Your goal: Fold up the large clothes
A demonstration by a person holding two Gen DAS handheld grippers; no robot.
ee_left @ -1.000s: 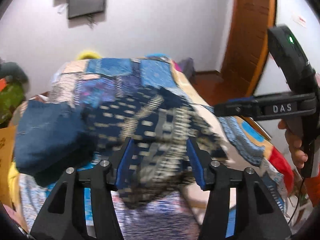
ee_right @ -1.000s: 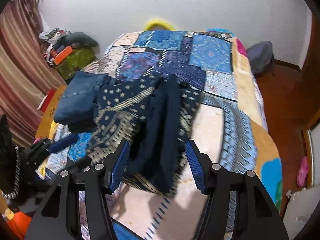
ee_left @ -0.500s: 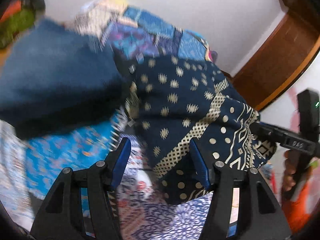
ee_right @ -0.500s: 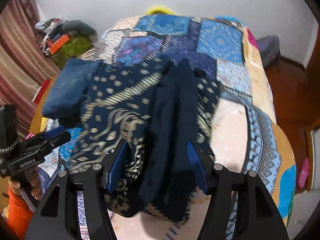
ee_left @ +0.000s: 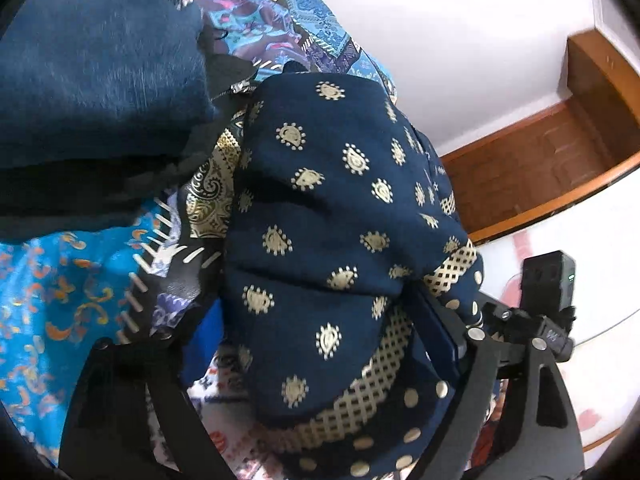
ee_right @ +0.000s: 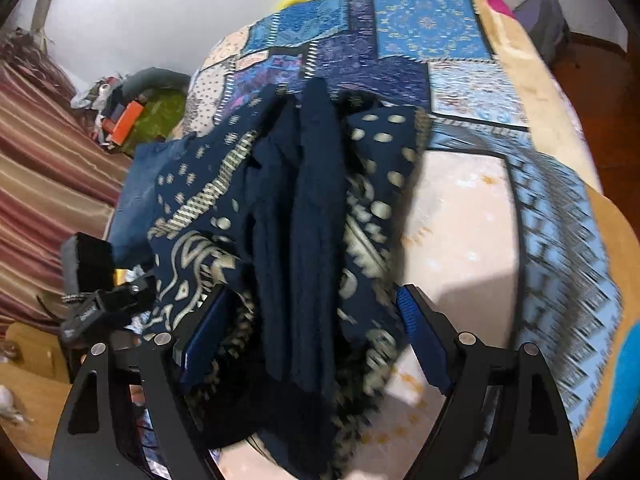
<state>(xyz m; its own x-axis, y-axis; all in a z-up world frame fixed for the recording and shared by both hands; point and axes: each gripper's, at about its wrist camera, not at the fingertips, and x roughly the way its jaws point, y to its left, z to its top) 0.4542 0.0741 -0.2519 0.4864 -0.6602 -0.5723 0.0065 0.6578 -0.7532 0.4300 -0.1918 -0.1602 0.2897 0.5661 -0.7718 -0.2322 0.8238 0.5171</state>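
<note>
Both my grippers are low over the bed, pointing down at the cloth.

Left gripper (ee_left: 320, 344): jaws opening, fingers wide apart. The navy printed garment (ee_left: 340, 220) bulges up between them, gold teardrop motifs and a gold lattice band across its near edge. Its right side lies against the blue pad of my right-hand finger (ee_left: 436, 328); the left-hand finger is dark and partly hidden, and I cannot tell whether it touches the cloth. No squeeze visible.

Right gripper (ee_right: 316, 332): jaws opening too, blue pads (ee_right: 420, 332) spread to either side of the garment (ee_right: 304, 208). From this side the plain dark lining runs as a long fold down the middle, gold-patterned cloth on both flanks. Fabric sits between the pads, close to the left one, clear of the right one.

The garment lies bunched on the patchwork bedspread (ee_right: 452, 52), toward the bed's left half and near edge. A folded pile of blue denim (ee_left: 92, 60) sits just beside it, touching its far-left side.

Each gripper shows in the other's view, at the garment's opposite edge. Striped curtain (ee_right: 36, 184) at far left.
</note>
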